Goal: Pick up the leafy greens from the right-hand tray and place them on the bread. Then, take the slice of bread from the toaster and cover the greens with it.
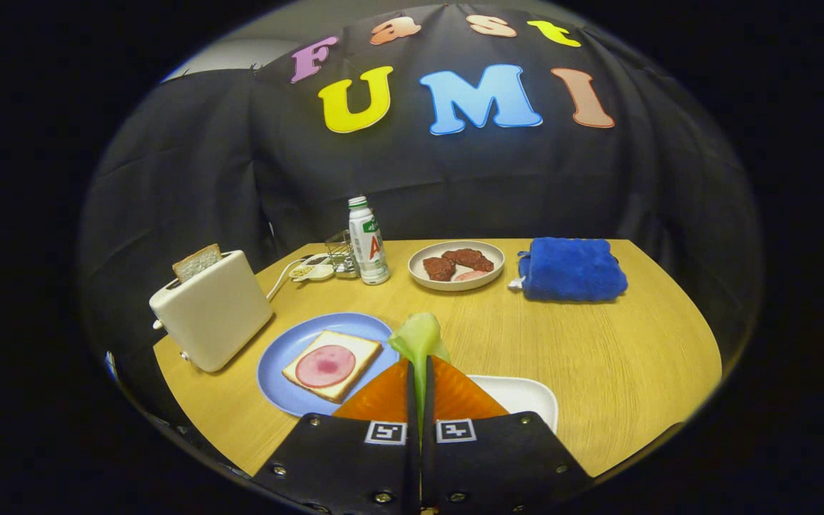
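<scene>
Leafy greens stand upright, pinched in the claw, lifted above the table; the bread with its ham slice lies just ahead and left, on the blue plate.

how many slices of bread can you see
2. One slice of bread sticks up from the toaster; the other, topped with ham, lies on the blue plate beside the gripper, which is shut on the leafy greens.
</scene>
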{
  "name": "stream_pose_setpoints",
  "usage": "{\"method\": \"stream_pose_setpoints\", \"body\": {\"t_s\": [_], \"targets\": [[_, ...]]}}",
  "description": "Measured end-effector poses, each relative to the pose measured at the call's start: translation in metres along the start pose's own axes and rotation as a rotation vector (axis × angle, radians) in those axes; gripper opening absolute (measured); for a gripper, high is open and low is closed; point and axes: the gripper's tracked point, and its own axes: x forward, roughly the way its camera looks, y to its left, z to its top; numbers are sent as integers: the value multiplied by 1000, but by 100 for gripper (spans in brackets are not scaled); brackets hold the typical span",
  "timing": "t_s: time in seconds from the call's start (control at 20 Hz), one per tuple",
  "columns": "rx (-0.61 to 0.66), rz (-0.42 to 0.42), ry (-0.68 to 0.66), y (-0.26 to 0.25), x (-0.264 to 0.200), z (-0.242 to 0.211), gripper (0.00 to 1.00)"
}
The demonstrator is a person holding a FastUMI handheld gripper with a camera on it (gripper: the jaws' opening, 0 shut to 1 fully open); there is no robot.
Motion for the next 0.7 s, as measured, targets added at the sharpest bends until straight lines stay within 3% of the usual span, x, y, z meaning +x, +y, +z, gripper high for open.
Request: {"method": "stream_pose_setpoints", "body": {"t_s": [0.4, 0.7], "targets": [[-17, 111, -28, 73, 34, 21, 1], [-65, 101, -45, 99, 64, 24, 1]]}}
